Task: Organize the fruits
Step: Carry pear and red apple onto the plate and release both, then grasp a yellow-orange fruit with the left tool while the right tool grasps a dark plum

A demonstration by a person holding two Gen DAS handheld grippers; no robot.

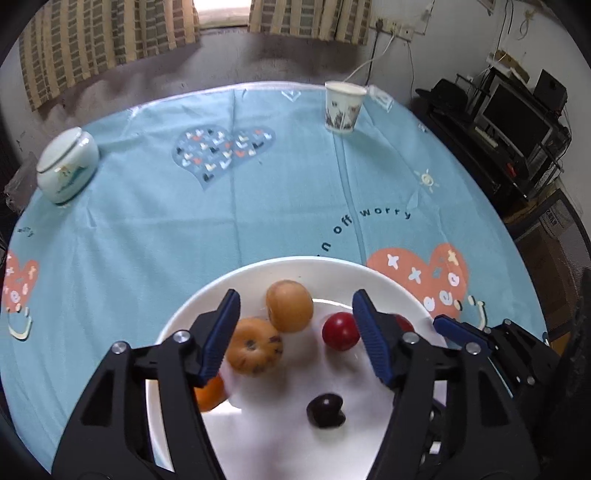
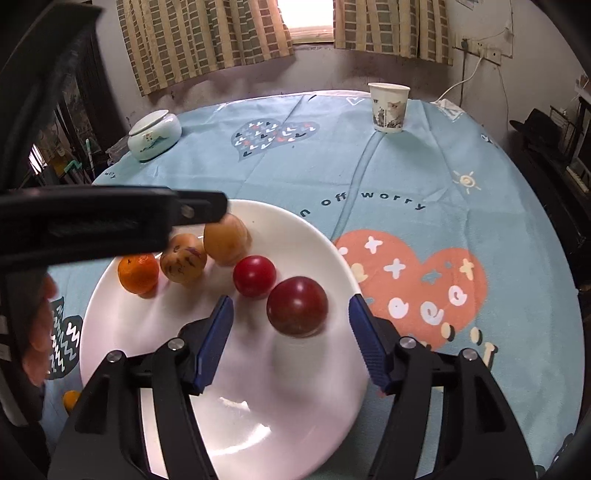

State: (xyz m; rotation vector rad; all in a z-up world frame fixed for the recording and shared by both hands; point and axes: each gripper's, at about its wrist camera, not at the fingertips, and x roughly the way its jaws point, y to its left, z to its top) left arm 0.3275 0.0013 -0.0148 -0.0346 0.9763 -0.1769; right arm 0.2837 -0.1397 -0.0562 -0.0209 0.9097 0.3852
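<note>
Now both grippers, left (image 1: 295, 332) and right (image 2: 290, 334), are hovering spread and empty over the plate (image 2: 314, 236); crowding together, they are risking knocking the plum (image 2: 297, 306) off.

Five fruits (image 2: 297, 306) lie on the plate (image 2: 288, 424) at the table's near edge, the jar (image 2: 154, 136) far left, the cup (image 2: 388, 107) far right.

Light blue tablecloth (image 1: 147, 229) printed with hearts and lettering, covering the round table. Lidded white ceramic jar (image 1: 67, 165) at left of frame, upright. Printed paper cup (image 1: 343, 106) at upper right, upright, near far edge. Checked curtains (image 1: 110, 33) across top. Dark shelving with monitor (image 1: 517, 118) at far right.
</note>
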